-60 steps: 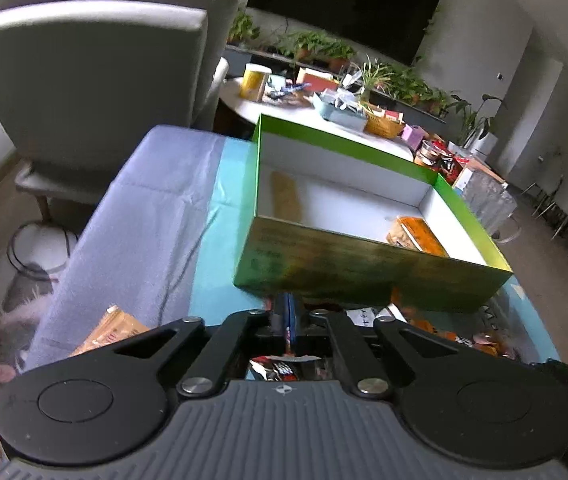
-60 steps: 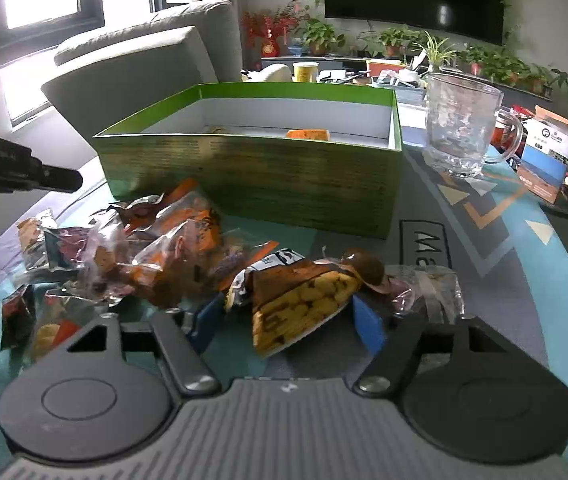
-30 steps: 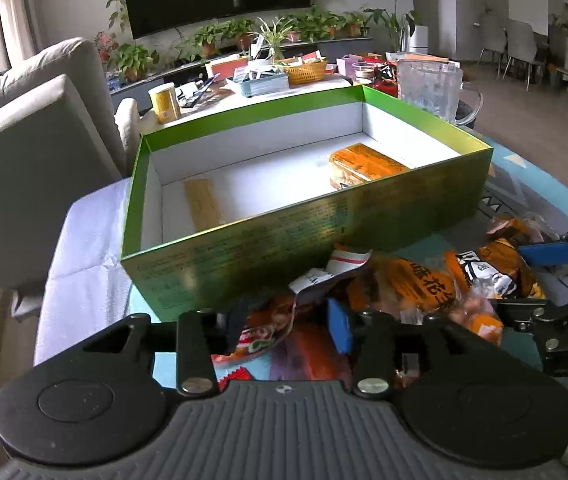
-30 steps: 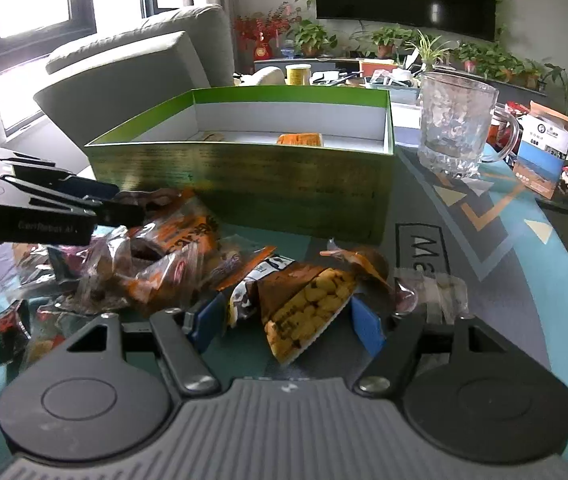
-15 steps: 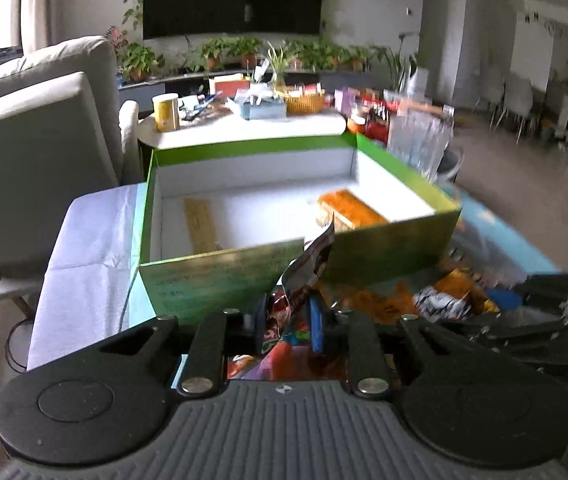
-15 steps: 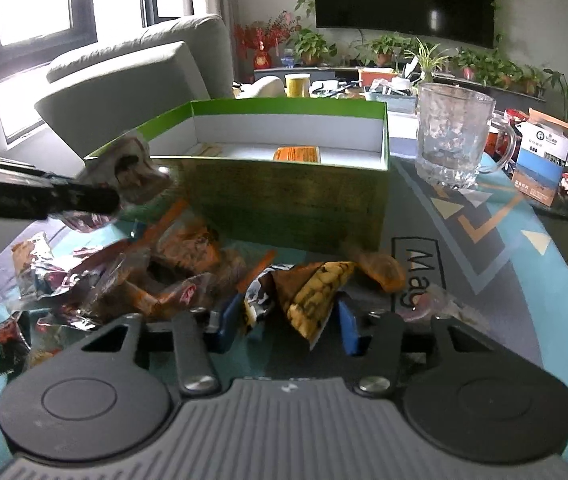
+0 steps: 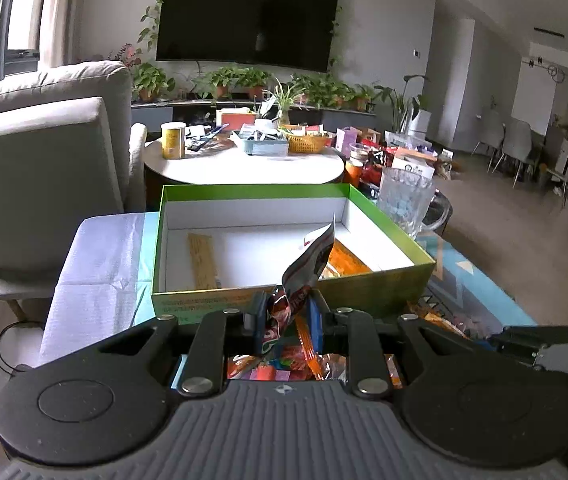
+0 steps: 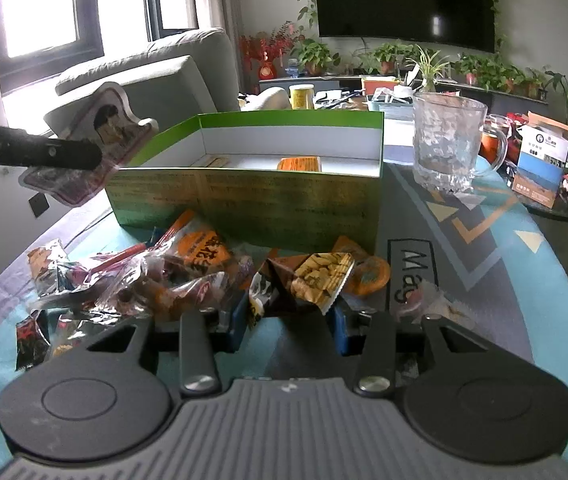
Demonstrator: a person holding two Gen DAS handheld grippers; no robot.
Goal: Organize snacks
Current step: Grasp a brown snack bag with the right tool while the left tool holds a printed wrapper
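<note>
A glass mug (image 8: 449, 146) stands on the patterned surface (image 8: 484, 256). Behind it a grey armchair (image 7: 40, 152) sits near a round white table (image 7: 244, 166) carrying a yellow can (image 7: 173, 141) and a wicker basket (image 7: 305, 143). A dark television (image 7: 246, 16) hangs above potted plants (image 7: 240, 80).

The left gripper (image 7: 287, 320) clamped a red snack packet (image 7: 304, 276) and lifted it off the snack pile (image 8: 156, 276), toward twelve o'clock at the green box (image 7: 388, 220). The right gripper (image 8: 290, 320) squeezed shut on a yellow-printed snack packet (image 8: 316, 280).
</note>
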